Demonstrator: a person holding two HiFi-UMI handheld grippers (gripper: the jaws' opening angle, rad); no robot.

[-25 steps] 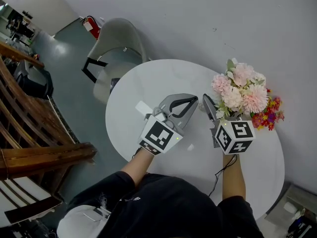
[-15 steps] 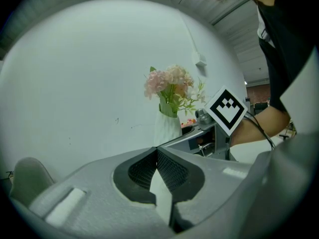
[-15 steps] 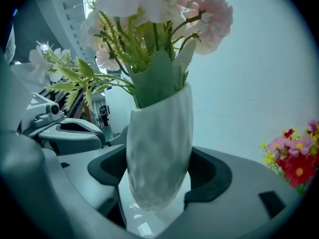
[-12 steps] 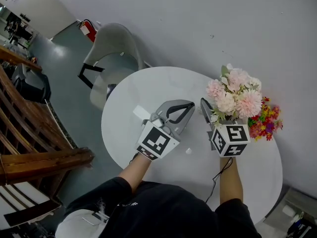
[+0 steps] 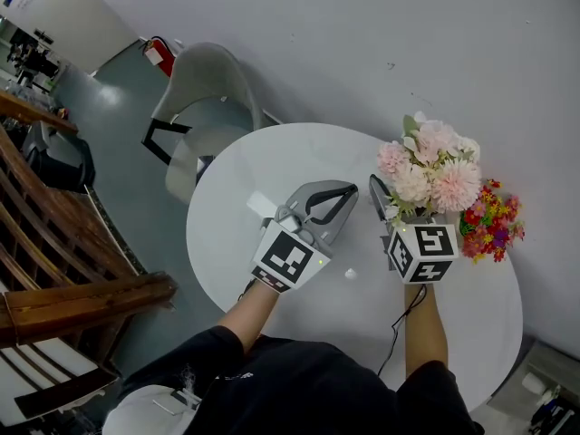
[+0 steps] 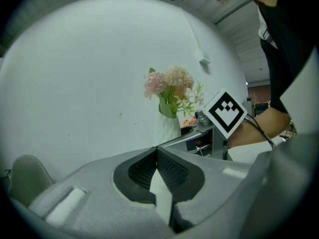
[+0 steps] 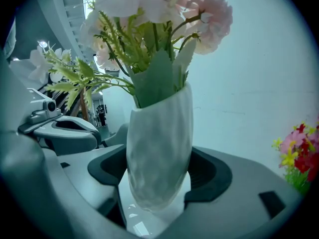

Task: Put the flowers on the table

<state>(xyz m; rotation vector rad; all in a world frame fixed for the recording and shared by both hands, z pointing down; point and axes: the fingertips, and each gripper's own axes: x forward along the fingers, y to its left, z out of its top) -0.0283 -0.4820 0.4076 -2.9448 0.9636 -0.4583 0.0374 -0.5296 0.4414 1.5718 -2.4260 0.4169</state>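
Two handheld grippers reach over a round, glossy white table, seen from above the person's head.

The right gripper is clenched on a vase. Its dark, rubbery pads press the vase from both sides, low on its body. The vase is white, smooth and faintly mottled, egg-shaped and narrowing toward the bottom. From it rise thin green stems and slim leaves, topped by the pink flowers, which are soft, round and many-petalled, pale pink to cream. In the head view the bunch sits at about 2 o'clock on the tabletop, near the wall. The blooms cover the vase and the gripper's far jaw there. Whether the base of the vase touches the table cannot be told.

The left gripper is closed on nothing. Its ribbed black pads meet at the tip, with only a sliver of white showing below them. It hovers over the table's middle, at 9 o'clock from the vase.

A second, smaller bunch of tiny red, yellow and purple blossoms lies at 3 o'clock on the table, just beside the pink one. Its stems are out of sight.

A pale moulded chair stands at 11 o'clock. Dark wooden rails run off the picture at 9 o'clock.
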